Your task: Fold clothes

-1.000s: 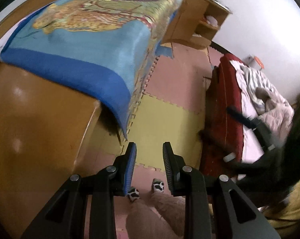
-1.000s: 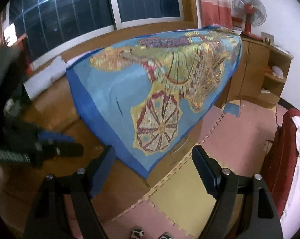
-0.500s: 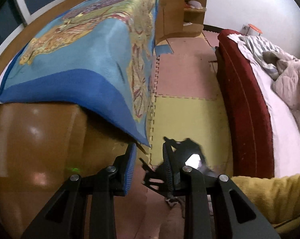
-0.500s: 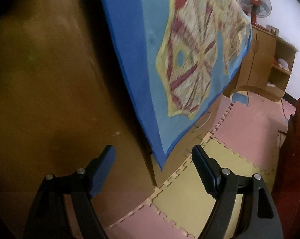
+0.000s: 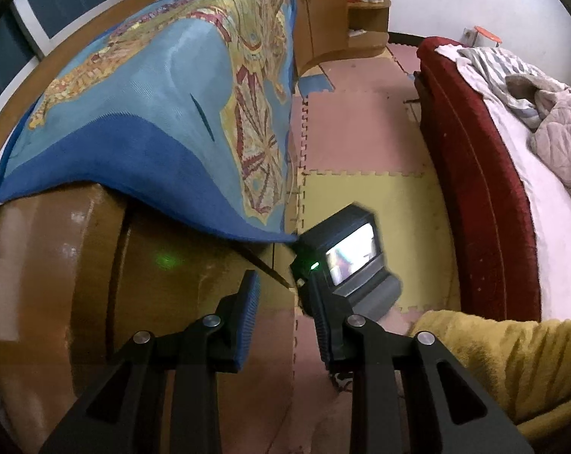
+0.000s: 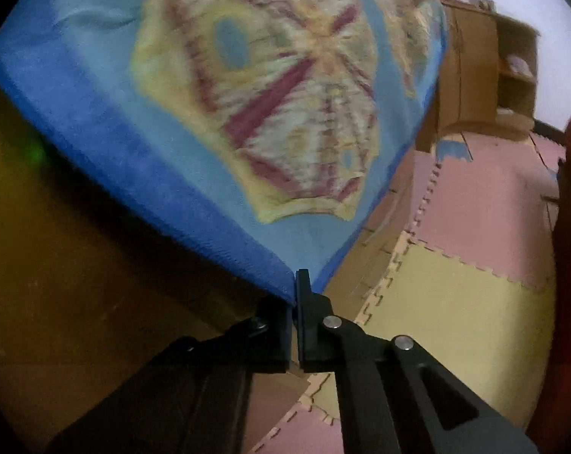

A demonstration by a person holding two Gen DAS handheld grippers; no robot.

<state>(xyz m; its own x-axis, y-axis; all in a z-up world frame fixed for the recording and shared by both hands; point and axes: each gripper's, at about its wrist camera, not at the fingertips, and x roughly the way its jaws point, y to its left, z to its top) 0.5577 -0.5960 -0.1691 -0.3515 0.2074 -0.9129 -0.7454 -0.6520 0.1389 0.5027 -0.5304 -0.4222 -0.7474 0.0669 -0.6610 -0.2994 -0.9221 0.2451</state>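
- Blue patterned cloth point(image 5: 141, 87) lies spread over the wooden table point(image 5: 50, 272); its near corner droops past the table edge toward the foam floor mats point(image 5: 365, 204).
- Right gripper point(image 6: 295, 291): jaws pressed together on that hanging corner, pinching the dark-blue border right at its tip. In the left wrist view the right gripper point(image 5: 342, 257) sits at the corner, blurred.
- Left gripper point(image 5: 281, 314): jaws parted with a moderate gap, nothing between them; it hovers over the table's near end, just beside the right gripper, and is not touching the cloth.
- Orientation: the cloth's long axis appears to run away from the cameras, along the table toward the wooden shelf unit point(image 5: 357, 7); the short, dark-blue-bordered edge faces the person. The far end is not clearly visible.
- Step in hand (judgement): securing the near edge for a first fold.
- To do well: the left gripper should take the other near corner, at the far left of the border, biting in past the hem.
- Then raise both corners level, keeping the edge taut.
- Risk: a tip-only pinch could slip out.
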